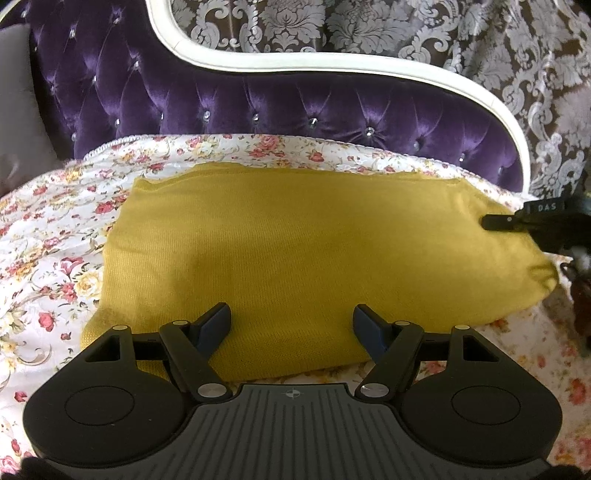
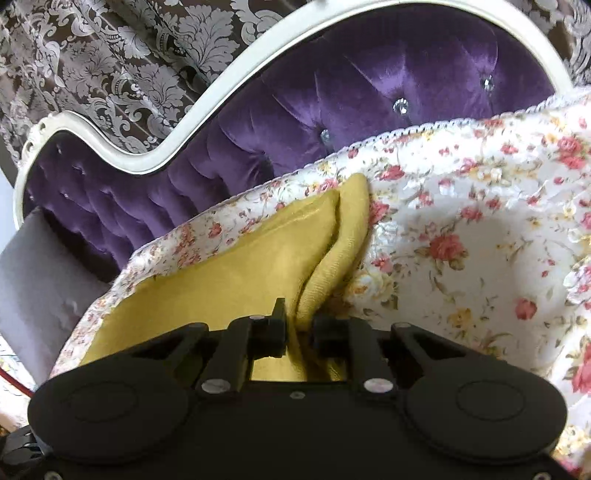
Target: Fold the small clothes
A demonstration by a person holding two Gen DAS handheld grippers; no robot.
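A mustard-yellow knit garment [image 1: 295, 251] lies folded flat on the floral cover [image 1: 55, 229]. My left gripper [image 1: 291, 325] is open and empty, its fingers spread just over the garment's near edge. My right gripper [image 2: 299, 325] is shut on the garment's right edge [image 2: 325, 258], with a fold of cloth pinched between its fingers. In the left wrist view the right gripper [image 1: 495, 221] shows as a black tip on the garment's far right end.
A purple tufted sofa back [image 1: 258, 99] with a white frame [image 1: 369, 62] rises behind the floral cover. A grey cushion [image 2: 33, 280] sits at the left end. Patterned curtains [image 1: 443, 33] hang behind.
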